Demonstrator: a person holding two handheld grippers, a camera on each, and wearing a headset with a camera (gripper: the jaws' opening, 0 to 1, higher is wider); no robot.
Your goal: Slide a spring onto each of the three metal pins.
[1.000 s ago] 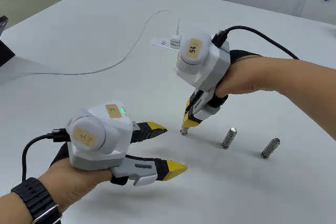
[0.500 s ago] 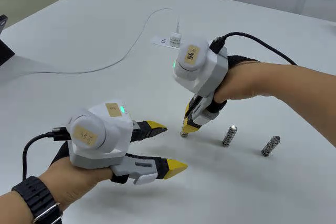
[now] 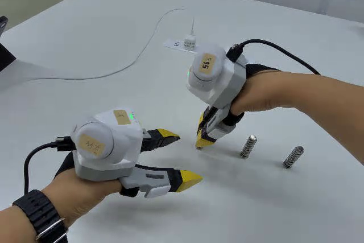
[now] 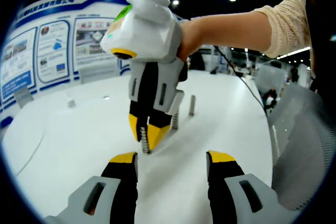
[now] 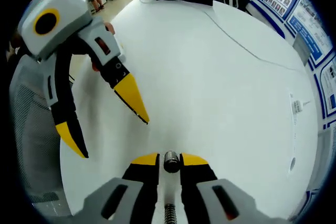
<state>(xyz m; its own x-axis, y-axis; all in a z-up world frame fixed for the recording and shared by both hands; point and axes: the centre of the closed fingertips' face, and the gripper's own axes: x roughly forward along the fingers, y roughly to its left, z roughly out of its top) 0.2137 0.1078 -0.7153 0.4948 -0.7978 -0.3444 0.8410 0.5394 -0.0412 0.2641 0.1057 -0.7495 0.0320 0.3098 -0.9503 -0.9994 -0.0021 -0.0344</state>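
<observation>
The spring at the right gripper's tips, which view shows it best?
The left gripper view: the spring stands side-on, coils visible, between the right gripper tips. The right gripper view shows it end-on; the head view, just its base.

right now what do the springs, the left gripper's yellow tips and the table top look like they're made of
Springs: bare metal, likely steel; silvery-grey coils with glints.
Left gripper fingertips: look like hard plastic, matt yellow on black; could be rubber-coated.
Table: smooth white, faint sheen; probably laminate or paint, can't tell which.
</observation>
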